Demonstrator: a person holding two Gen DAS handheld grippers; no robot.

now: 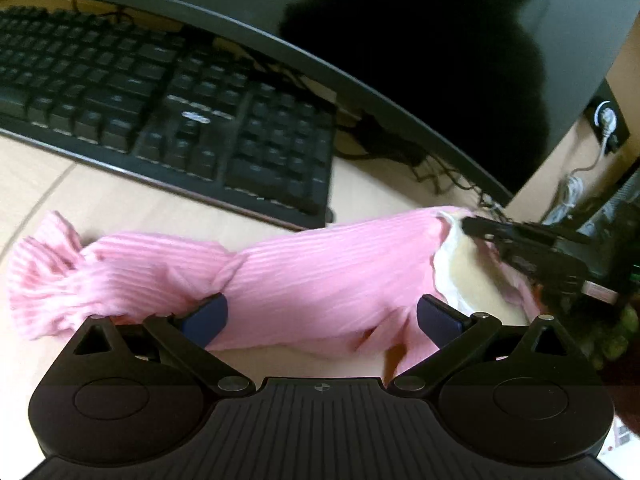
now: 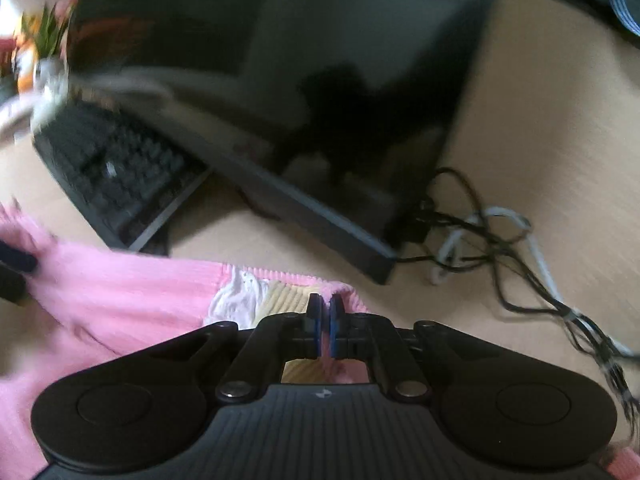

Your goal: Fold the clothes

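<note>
here the pink ribbed garment (image 1: pixel 312 276) lies on the pale wooden desk (image 1: pixel 100 196), its long axis running from 9 o'clock to 3 o'clock in the left wrist view, the bunched end at 9 and the open hem with a white lining at 3. the left gripper (image 1: pixel 322 314) hovers over the middle of the cloth with its blue pads spread wide apart. the right gripper (image 2: pixel 325 312) has its pads pressed together on the pink hem edge. a black keyboard (image 1: pixel 160 100) and a dark monitor (image 1: pixel 400 40) sit beyond at 12 o'clock; tangled cables (image 2: pixel 500 240) lie at 3 o'clock in the right wrist view.
</note>
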